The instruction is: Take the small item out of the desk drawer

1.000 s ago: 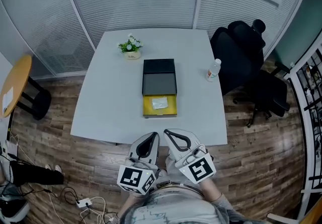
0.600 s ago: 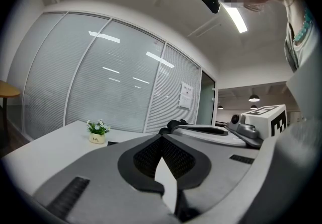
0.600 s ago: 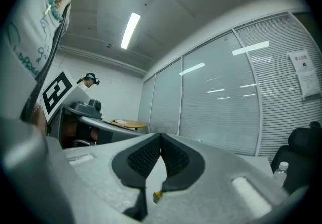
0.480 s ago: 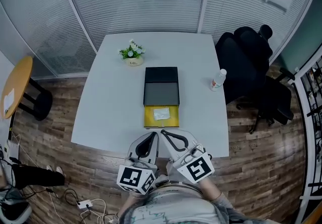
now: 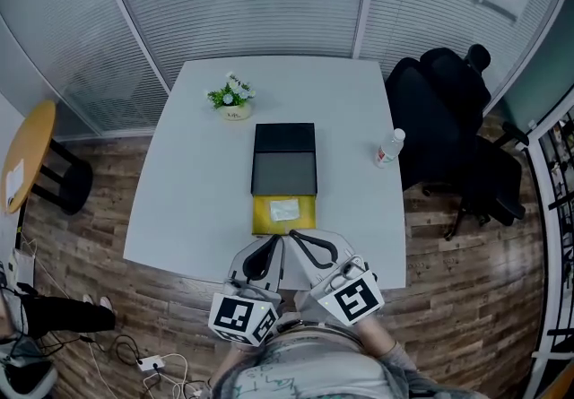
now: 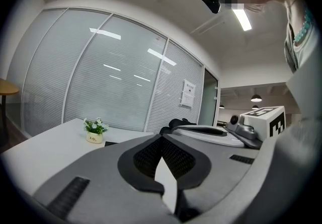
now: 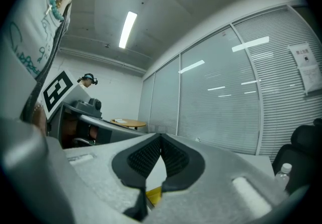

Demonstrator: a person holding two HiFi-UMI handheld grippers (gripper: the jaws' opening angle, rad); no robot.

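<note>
White small item [image 5: 284, 209] inside yellow drawer [image 5: 285, 227]: head view only

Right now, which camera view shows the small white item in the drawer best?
The head view: from above, the white item lies in the open yellow drawer. The right gripper view shows only a yellow sliver of drawer; the left gripper view shows neither.

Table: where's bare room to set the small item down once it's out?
Left strip of the table, between its edge and the black box, nearer than the plant: bare. Right strip between box and water bottle: bare, narrower. Crowded: near edge, where the yellow drawer faces the left gripper and right gripper.
</note>
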